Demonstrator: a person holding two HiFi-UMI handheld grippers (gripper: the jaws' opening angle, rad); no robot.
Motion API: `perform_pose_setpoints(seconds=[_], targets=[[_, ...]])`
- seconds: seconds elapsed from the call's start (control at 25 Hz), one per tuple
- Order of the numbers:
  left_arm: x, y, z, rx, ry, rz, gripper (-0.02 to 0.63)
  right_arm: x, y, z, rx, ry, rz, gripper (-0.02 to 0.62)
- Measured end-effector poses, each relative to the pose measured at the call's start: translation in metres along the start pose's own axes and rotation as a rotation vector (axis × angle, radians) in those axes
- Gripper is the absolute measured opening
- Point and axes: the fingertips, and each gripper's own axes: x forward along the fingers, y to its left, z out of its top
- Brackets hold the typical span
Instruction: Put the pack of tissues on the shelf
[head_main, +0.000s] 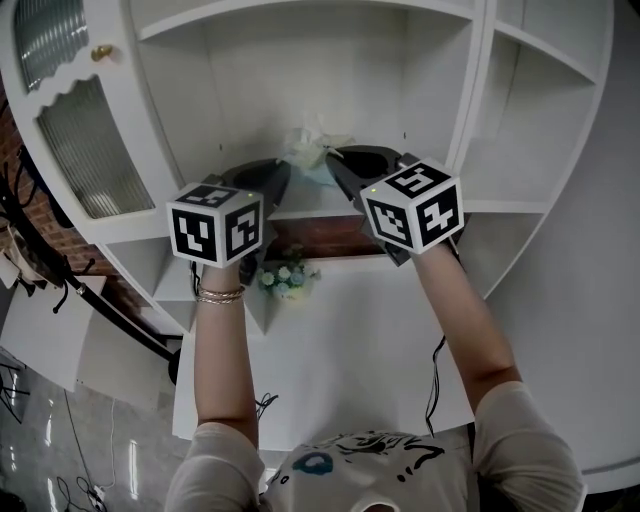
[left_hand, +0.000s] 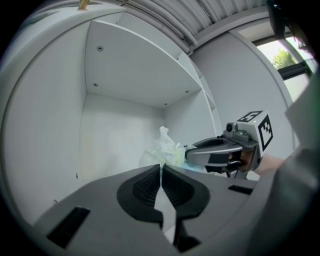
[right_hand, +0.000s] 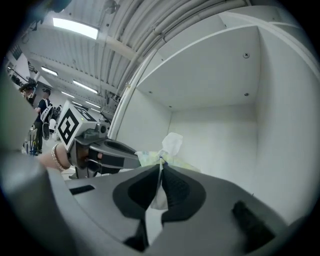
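The pack of tissues is a pale, crinkly soft pack with a white tissue sticking up. It is inside the middle compartment of the white shelf unit, held between my two grippers. My left gripper is shut on the pack's left edge. My right gripper is shut on its right edge. In the left gripper view the pack shows just beyond the shut left gripper, with the right gripper opposite. The right gripper view shows the pack at the tip of the right gripper. Whether the pack rests on the board is hidden.
A ribbed-glass cabinet door with a brass knob stands at the left. Another shelf board lies above the compartment, and more open compartments are at the right. A small bunch of flowers sits on the counter below.
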Motion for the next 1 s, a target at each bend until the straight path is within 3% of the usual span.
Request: perform_pose_setpoints(seconds=[0.16,0.52,1.0], targets=[[0.005,0.004,-0.002,0.024,0.052,0.023,0.018,0.009,-0.005,-0.005,-0.014,0.056,-0.012,0.028],[0.014,0.016,-0.028,0.242,0.317,0.139,0.017,0.027,-0.001,-0.025,-0.089,0.193,0.031,0.028],[0.024,0.019,-0.032,0.286,0.377,0.154,0.018,0.031,-0.008,-0.033,-0.037,0.216,0.051,0.028]])
